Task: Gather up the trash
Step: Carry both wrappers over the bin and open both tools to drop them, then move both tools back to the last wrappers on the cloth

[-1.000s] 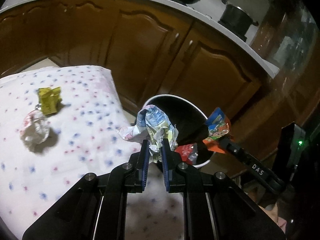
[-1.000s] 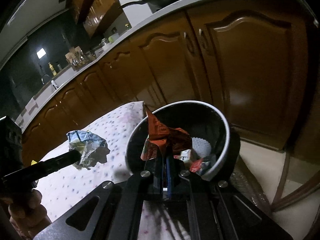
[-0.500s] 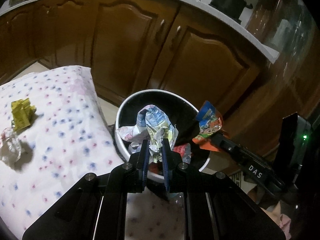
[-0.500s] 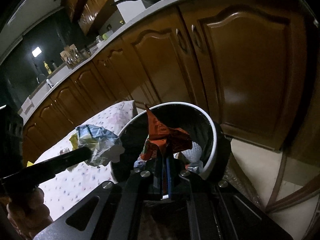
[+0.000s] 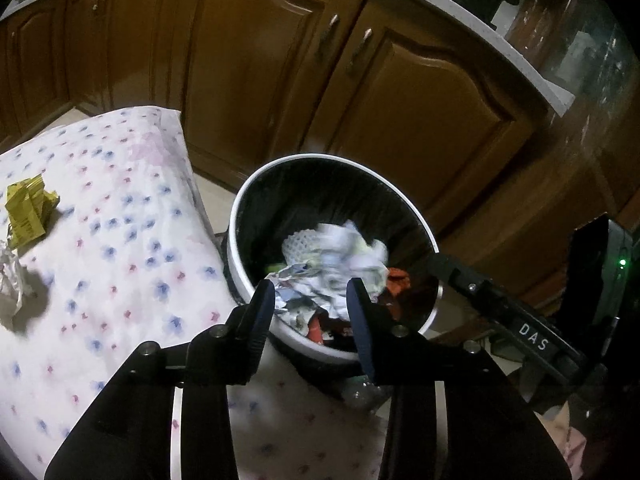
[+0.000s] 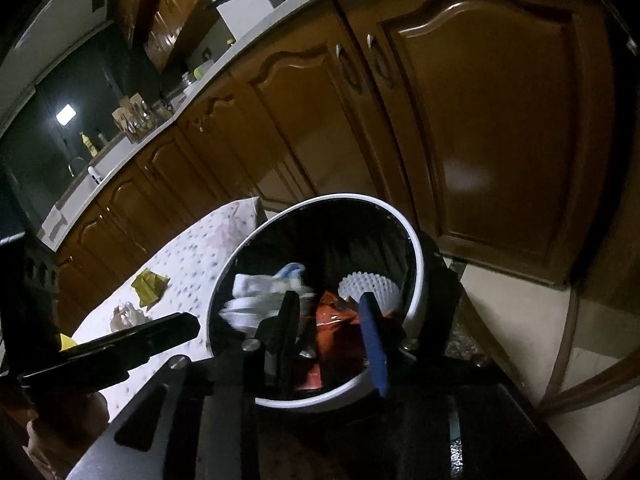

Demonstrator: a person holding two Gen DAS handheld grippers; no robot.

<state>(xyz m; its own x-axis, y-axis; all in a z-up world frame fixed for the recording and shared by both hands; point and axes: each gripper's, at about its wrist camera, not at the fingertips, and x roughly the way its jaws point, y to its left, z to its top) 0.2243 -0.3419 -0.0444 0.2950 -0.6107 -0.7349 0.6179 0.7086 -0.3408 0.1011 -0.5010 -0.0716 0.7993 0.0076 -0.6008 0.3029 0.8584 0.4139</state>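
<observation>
My left gripper (image 5: 311,287) is open and empty over the near rim of a white-rimmed bin (image 5: 256,184) lined in black. A crumpled white and blue wrapper (image 5: 340,260) is blurred inside the bin, just past the fingers. My right gripper (image 6: 330,302) is also open and empty over the same bin (image 6: 416,256). An orange-red wrapper (image 6: 334,320) lies in the bin between its fingers, beside the blurred white wrapper (image 6: 260,300). The right gripper shows in the left wrist view (image 5: 500,312), and the left gripper shows in the right wrist view (image 6: 132,340).
A table with a dotted white cloth (image 5: 120,240) stands left of the bin. On it lie a yellow wrapper (image 5: 28,212) and a crumpled clear wrapper (image 5: 12,276). Brown cabinet doors (image 5: 260,60) stand close behind the bin. A white ribbed cup (image 6: 368,288) lies in the bin.
Both grippers have opened over the bin. The white and blue wrapper has left the left gripper and the orange-red wrapper has left the right one; both are now in the bin.
</observation>
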